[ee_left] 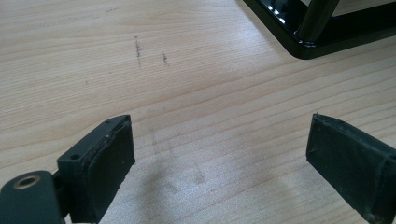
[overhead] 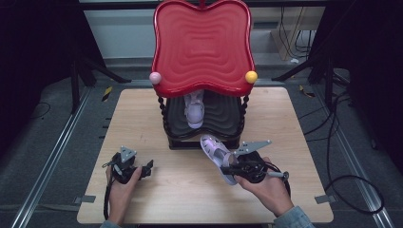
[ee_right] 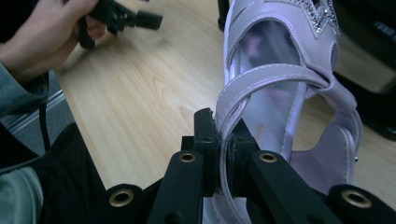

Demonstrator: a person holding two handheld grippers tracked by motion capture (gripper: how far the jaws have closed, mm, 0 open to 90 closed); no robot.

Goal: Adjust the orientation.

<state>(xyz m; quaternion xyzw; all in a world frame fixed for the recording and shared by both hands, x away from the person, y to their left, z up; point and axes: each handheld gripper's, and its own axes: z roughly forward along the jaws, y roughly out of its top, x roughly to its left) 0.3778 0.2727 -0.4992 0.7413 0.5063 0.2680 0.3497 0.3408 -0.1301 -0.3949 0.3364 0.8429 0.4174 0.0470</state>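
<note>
Between right gripper point(ee_right: 224, 140) jaws, sandal point(ee_right: 285, 93).

sandal point(overhead: 216, 154) — lilac, strappy | tilted, toe toward stand | strap pinched

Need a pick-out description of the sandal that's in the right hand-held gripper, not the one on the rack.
Start at the red-topped rack at the table's far edge. In front of its black lower shelf, the right hand-held gripper clamps a strap of a lilac sandal. Its twin, the second sandal, sits on that shelf; this one is off the rack, in the jaws.

L gripper point(ee_left: 219, 154) agape over table point(ee_left: 187, 70)
</note>
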